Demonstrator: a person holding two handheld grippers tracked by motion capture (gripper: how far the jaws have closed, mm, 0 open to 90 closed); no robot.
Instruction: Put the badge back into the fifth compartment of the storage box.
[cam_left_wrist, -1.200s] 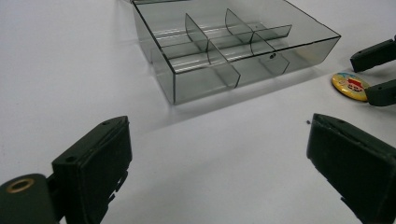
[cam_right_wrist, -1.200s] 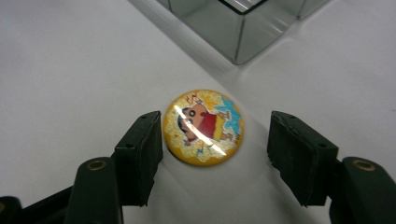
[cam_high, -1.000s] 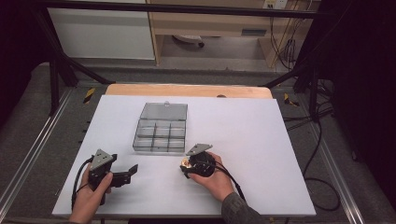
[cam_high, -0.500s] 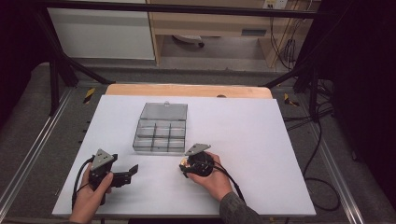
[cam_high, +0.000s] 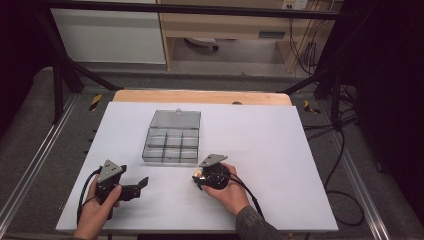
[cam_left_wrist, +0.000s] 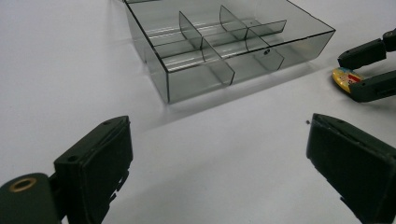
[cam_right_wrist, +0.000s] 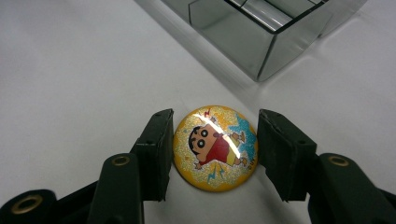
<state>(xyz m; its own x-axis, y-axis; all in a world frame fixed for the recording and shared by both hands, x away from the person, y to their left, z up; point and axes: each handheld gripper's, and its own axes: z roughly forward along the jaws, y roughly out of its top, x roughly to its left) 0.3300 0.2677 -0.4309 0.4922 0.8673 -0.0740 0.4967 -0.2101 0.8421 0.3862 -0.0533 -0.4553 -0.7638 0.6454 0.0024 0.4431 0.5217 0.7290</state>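
A round yellow badge (cam_right_wrist: 215, 148) with a cartoon boy lies flat on the white table (cam_high: 280, 150), just in front of a clear grey compartment box (cam_high: 170, 145). My right gripper (cam_right_wrist: 214, 135) has just been closing and both pads now press the badge's edges. The high view shows the same gripper (cam_high: 198, 179) near the box's front right corner. My left gripper (cam_left_wrist: 215, 163) stands open over bare table, nothing between its jaws, at the front left (cam_high: 142, 184). From the left gripper view, the badge (cam_left_wrist: 346, 77) sits between the right gripper's jaws.
The box (cam_left_wrist: 224, 51) has several empty compartments, and its lid (cam_high: 176, 119) lies open behind it. A wooden strip (cam_high: 200, 96) runs along the table's far edge. Metal rails and cables flank the table.
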